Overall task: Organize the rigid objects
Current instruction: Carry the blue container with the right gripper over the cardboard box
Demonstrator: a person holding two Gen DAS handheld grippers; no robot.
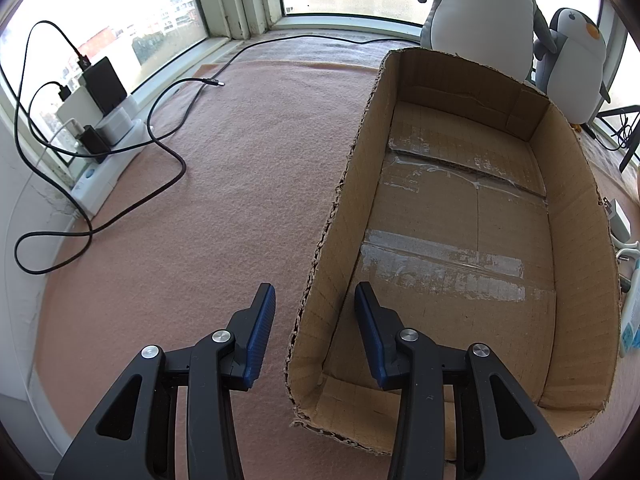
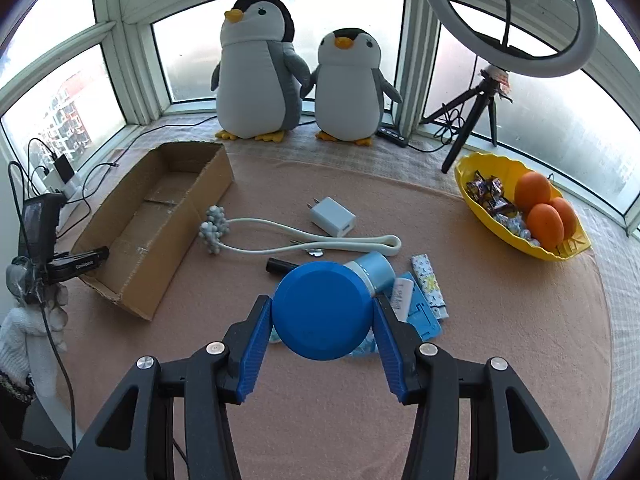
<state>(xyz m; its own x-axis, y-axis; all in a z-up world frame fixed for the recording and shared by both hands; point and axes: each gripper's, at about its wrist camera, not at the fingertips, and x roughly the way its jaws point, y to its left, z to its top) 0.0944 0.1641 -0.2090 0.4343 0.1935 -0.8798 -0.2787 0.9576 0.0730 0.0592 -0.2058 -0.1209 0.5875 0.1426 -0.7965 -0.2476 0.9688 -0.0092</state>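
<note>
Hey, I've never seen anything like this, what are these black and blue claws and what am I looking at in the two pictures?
They are two hand-held grippers, each with a camera looking along its fingers. The left camera shows the left gripper with one finger on each side of a wall of an empty cardboard box; nothing is held. The right camera shows the right gripper holding a round blue container above a pink mat. On the mat lie a white charger, a massager and tubes. A fruit bowl sits to the right.
</note>
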